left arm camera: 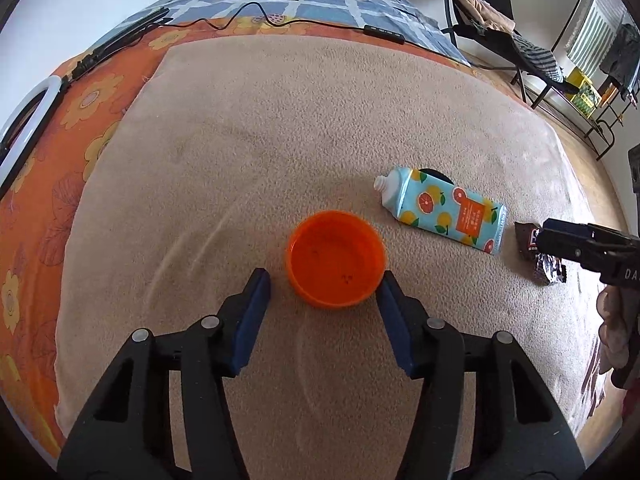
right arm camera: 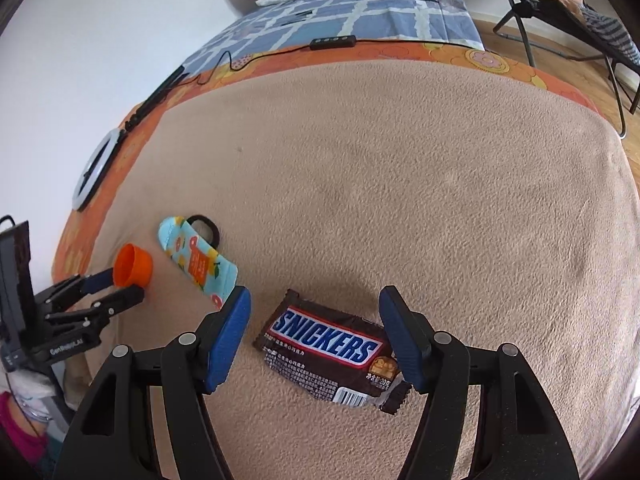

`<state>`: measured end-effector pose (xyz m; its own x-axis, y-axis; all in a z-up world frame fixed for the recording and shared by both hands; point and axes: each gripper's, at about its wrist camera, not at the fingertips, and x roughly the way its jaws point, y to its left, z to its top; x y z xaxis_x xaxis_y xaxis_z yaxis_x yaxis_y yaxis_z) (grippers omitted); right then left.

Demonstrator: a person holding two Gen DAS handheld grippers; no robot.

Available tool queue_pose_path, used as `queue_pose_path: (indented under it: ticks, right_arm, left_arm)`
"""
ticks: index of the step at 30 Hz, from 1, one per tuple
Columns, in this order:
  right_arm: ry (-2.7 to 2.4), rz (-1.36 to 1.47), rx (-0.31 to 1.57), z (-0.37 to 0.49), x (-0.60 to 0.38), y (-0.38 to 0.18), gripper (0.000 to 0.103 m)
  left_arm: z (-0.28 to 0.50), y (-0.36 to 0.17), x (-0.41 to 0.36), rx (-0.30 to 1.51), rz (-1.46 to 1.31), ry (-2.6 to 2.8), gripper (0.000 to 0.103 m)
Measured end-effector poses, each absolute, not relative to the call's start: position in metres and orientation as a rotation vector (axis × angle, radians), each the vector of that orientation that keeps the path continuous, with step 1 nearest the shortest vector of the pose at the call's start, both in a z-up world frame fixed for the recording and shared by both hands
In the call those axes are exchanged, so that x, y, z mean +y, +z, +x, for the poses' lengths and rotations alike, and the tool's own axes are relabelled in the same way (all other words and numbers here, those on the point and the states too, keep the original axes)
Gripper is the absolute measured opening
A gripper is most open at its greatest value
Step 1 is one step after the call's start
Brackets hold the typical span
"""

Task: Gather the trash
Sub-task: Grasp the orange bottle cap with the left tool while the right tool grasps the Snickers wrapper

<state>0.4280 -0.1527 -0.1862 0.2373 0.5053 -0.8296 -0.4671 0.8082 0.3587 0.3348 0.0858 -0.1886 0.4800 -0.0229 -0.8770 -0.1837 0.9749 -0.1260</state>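
Everything sits on a beige fleece blanket (left arm camera: 320, 128) spread over the bed, and the orange plastic cup (left arm camera: 336, 258) serves as the landmark. The left gripper (left arm camera: 324, 286) has its jaws spread wide on either side of the cup's near rim, one blue pad just touching or nearly touching the rim; nothing is clamped. From the right wrist view the cup looks tipped toward that gripper, though whether it is lifted cannot be told. To the right of the cup lies a squeezed citrus-print tube (left arm camera: 442, 210), with a black hair tie (right arm camera: 206, 228) peeking out behind it. Further right of the cup, beyond the tube, lies the Snickers wrapper (right arm camera: 334, 352), flat and crumpled. The right gripper (right arm camera: 316, 334) hovers over it with jaws wide, straddling the wrapper, gripping nothing.

The step in hand looks like the approach for a first pickup: cup as bin, wrapper as trash. Next, the right jaws probably need to lower and pinch the thin wrapper against the soft fleece, which may snag.
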Motion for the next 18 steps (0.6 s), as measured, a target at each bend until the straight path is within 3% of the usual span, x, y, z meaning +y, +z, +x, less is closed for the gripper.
queue_pose_path:
  ticks: [4,14,18]
  right_arm:
    - [0.712,0.022,1.169,0.416,-0.155,-0.188,0.066]
    - [0.692,-0.225,1.13,0.379,-0.135,-0.191,0.065]
    - [0.644,-0.313,1.093,0.369,-0.13,-0.192,0.039]
  left_arm:
    - [0.336,-0.188,0.087,1.064,-0.208,0.102,0.046]
    - [0.332,-0.186,0.087,1.062,-0.2,0.103,0.046]
    - [0.327,-0.184,0.084,1.06,-0.195,0.097,0.046]
